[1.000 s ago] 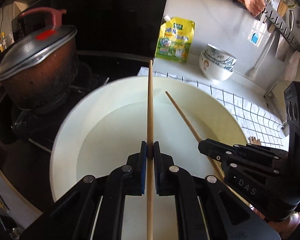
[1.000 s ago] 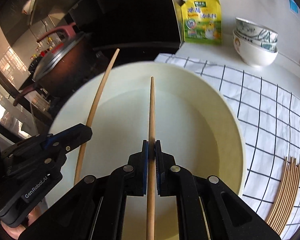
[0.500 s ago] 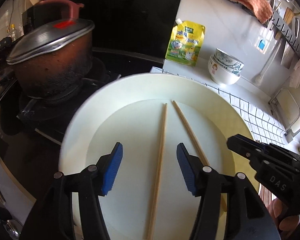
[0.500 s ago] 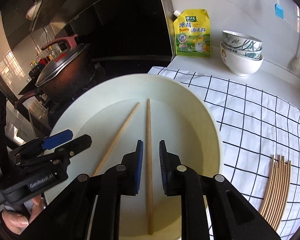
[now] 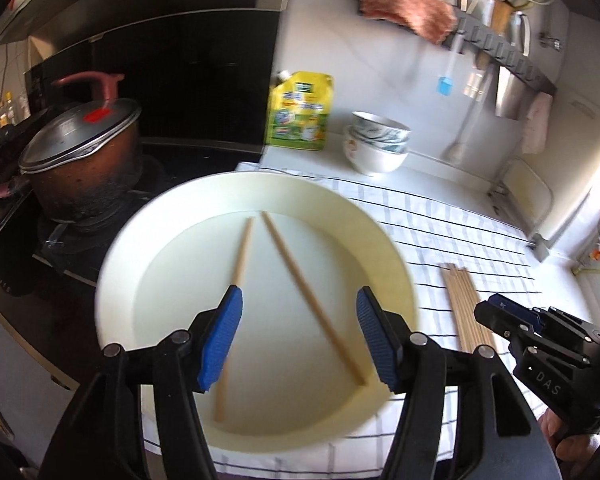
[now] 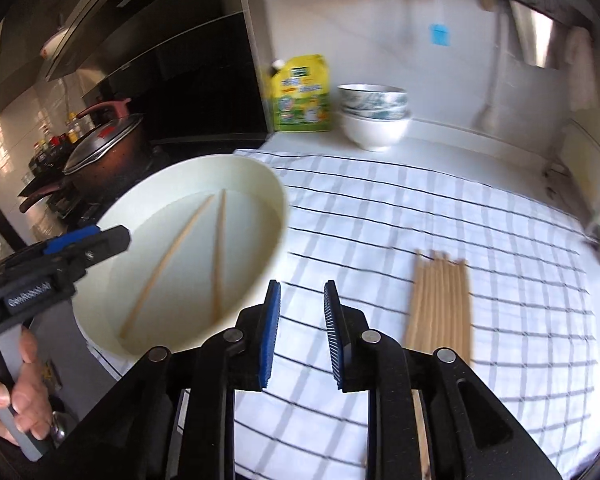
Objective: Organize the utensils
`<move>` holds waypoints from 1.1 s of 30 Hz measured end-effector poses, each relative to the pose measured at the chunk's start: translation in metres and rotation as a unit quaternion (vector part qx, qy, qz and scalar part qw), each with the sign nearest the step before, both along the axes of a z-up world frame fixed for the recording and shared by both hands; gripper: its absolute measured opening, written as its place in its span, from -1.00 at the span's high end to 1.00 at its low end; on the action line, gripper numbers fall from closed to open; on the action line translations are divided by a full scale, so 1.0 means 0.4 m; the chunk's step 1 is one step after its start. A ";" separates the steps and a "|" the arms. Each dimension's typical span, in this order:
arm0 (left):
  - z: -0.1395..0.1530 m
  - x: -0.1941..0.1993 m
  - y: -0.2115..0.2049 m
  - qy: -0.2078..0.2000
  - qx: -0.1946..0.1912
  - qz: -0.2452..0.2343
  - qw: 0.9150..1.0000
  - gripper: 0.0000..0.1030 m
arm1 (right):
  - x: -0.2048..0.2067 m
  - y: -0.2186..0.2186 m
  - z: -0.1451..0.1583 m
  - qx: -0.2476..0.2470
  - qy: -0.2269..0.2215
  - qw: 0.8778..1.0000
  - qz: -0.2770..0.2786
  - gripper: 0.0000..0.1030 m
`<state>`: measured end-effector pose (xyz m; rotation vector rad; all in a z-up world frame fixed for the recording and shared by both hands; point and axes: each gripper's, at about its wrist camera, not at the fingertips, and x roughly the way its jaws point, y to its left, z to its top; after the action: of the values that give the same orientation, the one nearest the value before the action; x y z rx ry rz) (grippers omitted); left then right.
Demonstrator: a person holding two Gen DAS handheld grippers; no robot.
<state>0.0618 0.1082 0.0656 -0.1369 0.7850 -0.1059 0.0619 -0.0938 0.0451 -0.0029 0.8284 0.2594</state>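
Note:
Two wooden chopsticks lie loose in a V inside the cream basin, also seen as chopsticks in the basin from the right wrist view. My left gripper hovers above the basin, its jaws opening wide with nothing gripped between them. My right gripper is over the checked cloth to the right of the basin, its jaws opening, nothing between them. A bundle of several chopsticks lies on the cloth just right of it, the same bundle showing in the left wrist view.
A lidded brown pot sits on the stove at the left. A yellow-green pouch and stacked bowls stand by the back wall. A rail with a red cloth and utensils hangs above. A hand holds the left gripper's handle.
Both grippers let go of their chopsticks, which now lie in the basin. Both pulled back and up; the right one swung rightward over the cloth toward the bundle.

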 end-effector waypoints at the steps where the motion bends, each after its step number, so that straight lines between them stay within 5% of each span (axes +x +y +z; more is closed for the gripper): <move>1: 0.005 -0.008 -0.025 -0.002 -0.004 -0.008 1.000 -0.20 | -0.015 -0.031 -0.001 -0.001 -0.001 1.000 -0.012 0.56; 9: 0.000 -0.053 -0.220 0.002 -0.031 -0.057 0.998 -0.24 | -0.112 -0.246 -0.032 -0.009 -0.003 0.997 -0.078 0.47; 16: -0.048 -0.076 -0.367 0.005 -0.007 -0.077 0.997 -0.28 | -0.130 -0.376 -0.094 0.009 0.004 0.996 -0.094 0.41; 24: -0.161 -0.042 -0.446 0.043 0.035 -0.071 0.996 -0.31 | -0.087 -0.405 -0.185 0.028 0.026 0.996 -0.077 0.40; 33: -0.232 -0.005 -0.464 0.065 0.054 -0.064 0.994 -0.31 | -0.031 -0.367 -0.219 -0.014 0.031 0.998 -0.051 0.39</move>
<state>0.0599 -0.0773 -0.0273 0.0099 0.9279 -0.1767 0.0495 -0.2407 -0.0425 0.0212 0.8917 0.1517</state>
